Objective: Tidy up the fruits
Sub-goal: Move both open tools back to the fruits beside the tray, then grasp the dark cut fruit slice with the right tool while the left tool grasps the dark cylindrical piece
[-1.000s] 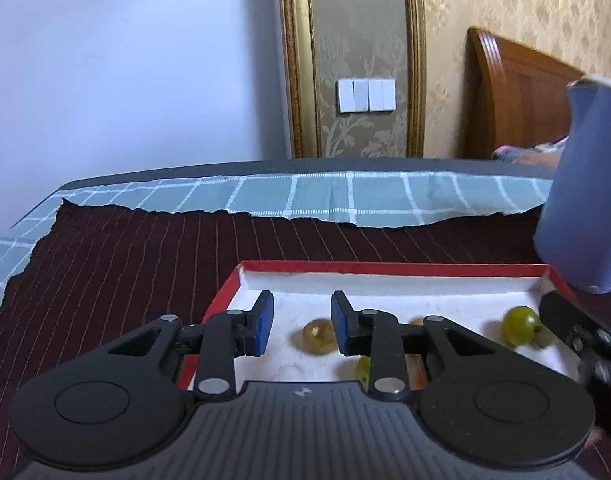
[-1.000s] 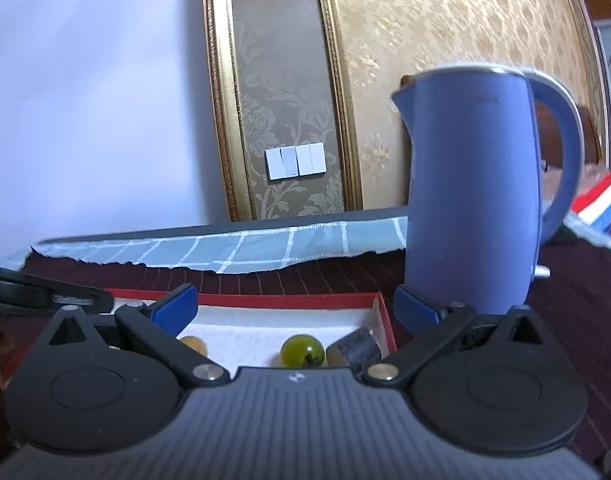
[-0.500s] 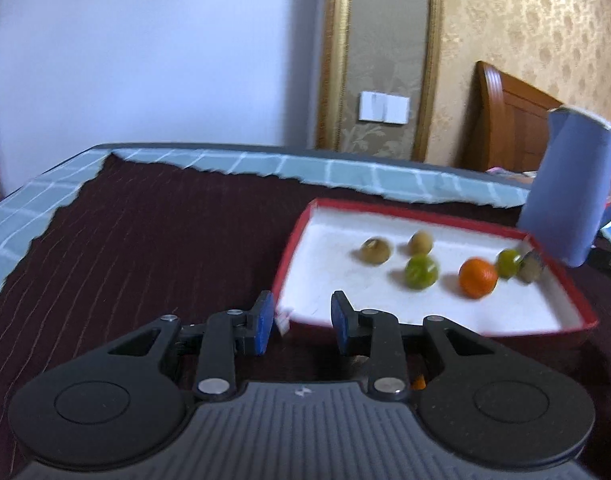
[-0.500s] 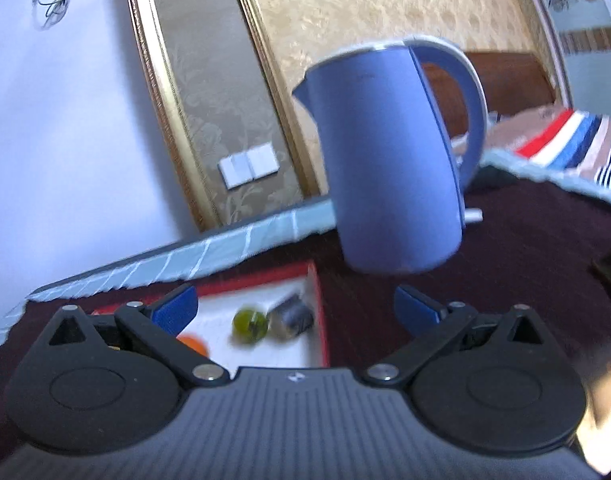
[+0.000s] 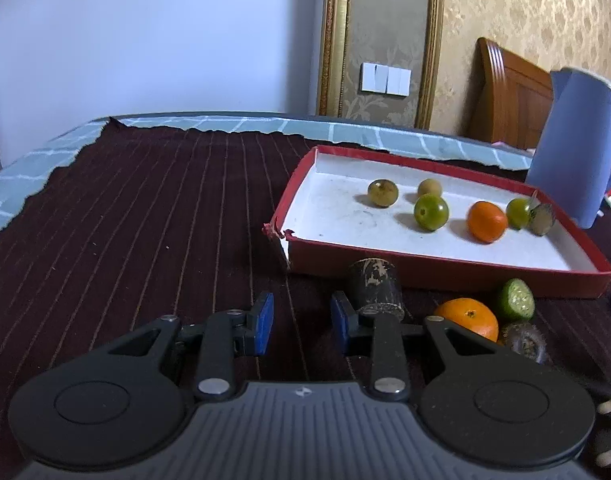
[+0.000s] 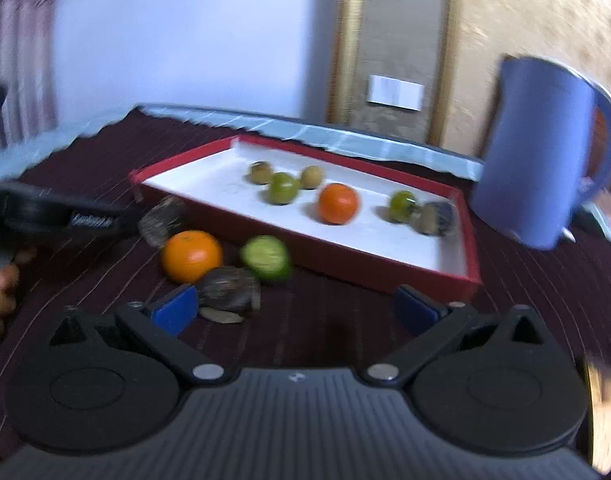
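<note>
A red tray with a white floor (image 5: 445, 268) (image 6: 369, 260) holds several fruits, among them an orange (image 5: 486, 222) (image 6: 338, 203) and a green fruit (image 5: 431, 212) (image 6: 283, 188). On the cloth in front of the tray lie an orange (image 5: 467, 317) (image 6: 192, 255), a cut green fruit (image 5: 515, 300) (image 6: 266, 258), a dark brown fruit (image 5: 523, 342) (image 6: 229, 290) and a dark cylinder piece (image 5: 375, 286) (image 6: 161, 222). My left gripper (image 5: 301, 324) is open and empty, just left of the cylinder piece. My right gripper (image 6: 293, 310) is wide open and empty, its left finger beside the dark brown fruit.
A blue kettle (image 5: 573, 148) (image 6: 545, 156) stands right of the tray. A dark striped cloth (image 5: 145, 220) covers the table over a checked green cloth (image 5: 25, 176). The left gripper's body (image 6: 61, 212) shows at the left in the right wrist view.
Both grippers have pulled back from the tray toward the table's near side. The loose fruits in front of the tray have come into view. The jaw openings look unchanged.
</note>
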`<state>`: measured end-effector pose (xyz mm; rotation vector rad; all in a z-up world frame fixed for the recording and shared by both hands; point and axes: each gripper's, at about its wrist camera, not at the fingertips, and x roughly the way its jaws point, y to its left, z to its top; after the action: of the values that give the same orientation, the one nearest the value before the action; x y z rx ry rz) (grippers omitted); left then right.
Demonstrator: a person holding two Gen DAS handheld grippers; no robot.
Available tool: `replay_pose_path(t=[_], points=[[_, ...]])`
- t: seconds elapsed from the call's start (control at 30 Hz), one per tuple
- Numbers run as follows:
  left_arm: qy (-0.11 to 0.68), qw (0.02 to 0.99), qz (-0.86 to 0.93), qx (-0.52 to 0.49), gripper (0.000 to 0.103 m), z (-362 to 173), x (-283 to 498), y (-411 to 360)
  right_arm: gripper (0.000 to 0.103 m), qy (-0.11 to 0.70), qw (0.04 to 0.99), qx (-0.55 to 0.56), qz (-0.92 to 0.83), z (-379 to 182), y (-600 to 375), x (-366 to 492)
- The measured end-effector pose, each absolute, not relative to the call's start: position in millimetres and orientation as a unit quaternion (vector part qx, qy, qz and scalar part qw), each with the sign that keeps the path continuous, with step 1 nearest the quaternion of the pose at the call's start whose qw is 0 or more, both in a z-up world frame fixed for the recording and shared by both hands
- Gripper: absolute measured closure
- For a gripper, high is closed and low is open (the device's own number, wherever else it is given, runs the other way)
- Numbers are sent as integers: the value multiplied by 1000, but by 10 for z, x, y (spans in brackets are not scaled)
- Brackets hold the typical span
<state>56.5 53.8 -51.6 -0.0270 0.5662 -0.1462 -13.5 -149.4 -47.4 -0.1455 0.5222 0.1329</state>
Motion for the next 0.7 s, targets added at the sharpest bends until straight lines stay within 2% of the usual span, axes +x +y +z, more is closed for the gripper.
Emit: replay_pose_path(t=[0.1, 0.17, 0.3, 0.33, 0.37, 0.43, 0.7], points=[[286, 955, -72, -25, 73, -536, 585, 572, 2, 277, 954, -82, 76, -517, -1382, -32], [291, 953, -74, -39, 73, -542, 603, 612, 14, 292, 949, -79, 92, -540, -1323, 15], [295, 950, -84, -65, 72, -555, 617, 688, 25, 304, 944, -83, 99, -606, -1260, 119], [294, 950, -86, -67, 70, -555, 614, 691, 36, 302, 944, -79, 103, -617, -1249, 135], [294, 950, -88, -66, 61, -555, 607, 685, 52, 302, 944, -72, 111, -618, -1258, 144], [286, 953, -79, -62, 50, -538, 589, 676, 65, 305, 943, -47, 128, -620, -1298, 149], [245, 966, -83, 4, 48, -418, 435, 444, 65, 291, 952, -46, 81, -544, -1550, -113]])
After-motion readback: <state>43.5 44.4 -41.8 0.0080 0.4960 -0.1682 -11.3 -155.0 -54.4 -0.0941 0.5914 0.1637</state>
